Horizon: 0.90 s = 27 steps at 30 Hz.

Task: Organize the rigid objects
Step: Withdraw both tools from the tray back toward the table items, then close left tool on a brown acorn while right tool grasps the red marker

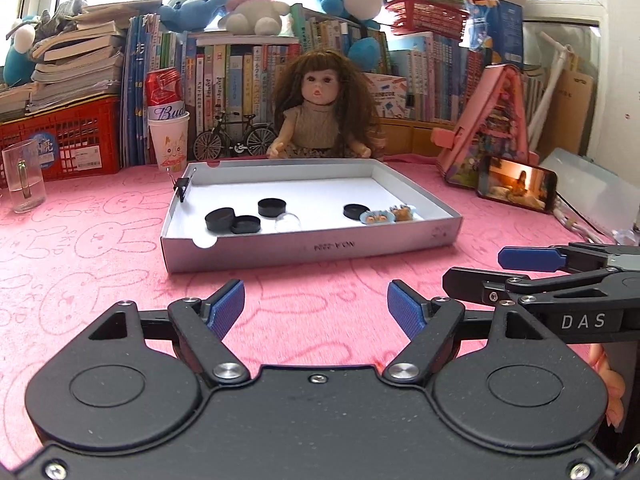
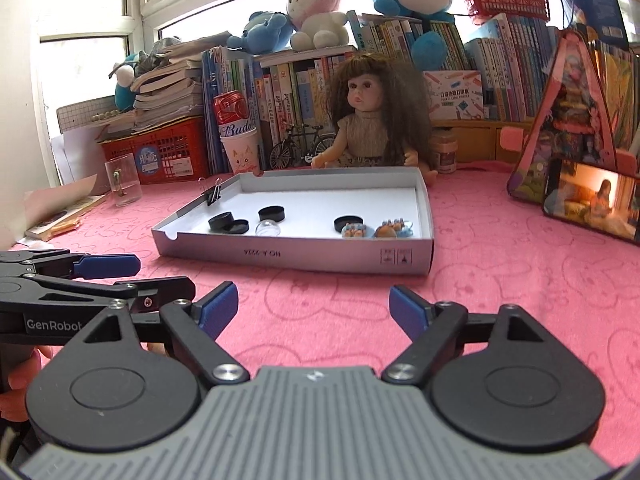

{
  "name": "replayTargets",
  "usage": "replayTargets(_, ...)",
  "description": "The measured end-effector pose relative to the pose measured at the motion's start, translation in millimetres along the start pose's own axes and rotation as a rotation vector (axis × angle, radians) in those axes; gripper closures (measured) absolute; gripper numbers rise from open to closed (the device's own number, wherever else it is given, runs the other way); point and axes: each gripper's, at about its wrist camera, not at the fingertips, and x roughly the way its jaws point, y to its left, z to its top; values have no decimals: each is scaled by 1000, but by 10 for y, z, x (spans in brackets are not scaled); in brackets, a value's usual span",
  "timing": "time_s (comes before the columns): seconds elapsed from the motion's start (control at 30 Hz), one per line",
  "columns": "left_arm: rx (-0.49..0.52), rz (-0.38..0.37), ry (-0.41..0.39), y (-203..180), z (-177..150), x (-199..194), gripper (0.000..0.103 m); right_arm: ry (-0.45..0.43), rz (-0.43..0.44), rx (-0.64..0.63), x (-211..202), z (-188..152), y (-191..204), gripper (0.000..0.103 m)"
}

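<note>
Your stuff to sort is sitting in the shallow white cardboard tray [image 1: 312, 246] in the middle of the pink bunny-print cloth [image 1: 100, 248]: four little black round caps [image 1: 272, 207], two of them touching at the near left, one a bit behind them, one off toward the right. A clear glass dome [image 1: 286, 223] lies just right of the touching pair, and two tiny plates of miniature food [image 1: 377, 217] are tucked side by side right by the right-hand cap. There's also a black binder clip [image 1: 182, 189] pinched onto the tray's left wall. Your left gripper [image 1: 316, 306] hovers over the cloth short of the tray's near wall, blue pads spread wide with nothing between them. Your right gripper [image 2: 314, 306] is the same deal, jaws apart and empty, just beside the left one. Behind the tray a long-haired doll [image 1: 320, 114] sits against the rows of books, with a model bicycle [image 1: 234, 136] and a red can stacked in a paper cup [image 1: 168, 136] to its left. A phone [image 1: 516, 188] playing video leans at the right.
</note>
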Motion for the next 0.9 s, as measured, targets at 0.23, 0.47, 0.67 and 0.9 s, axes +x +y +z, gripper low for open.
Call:
replayTargets(0.23, 20, -40, -4, -34, -154, -161, 27, -20, -12, -32, -182, -198, 61, 11)
replayTargets(0.47, 6, -78, 18, 1, -274, -260, 45, -7, 14, -62, -321, -394, 173, 11)
replayTargets(0.67, 18, -102, 29, -6, -327, -259, 54, 11, 20, -43, -331, -540, 258, 11)
replayTargets(0.9, -11, -102, 42, -24, -308, -189, 81, -49, 15, -36, -364, -634, 417, 10)
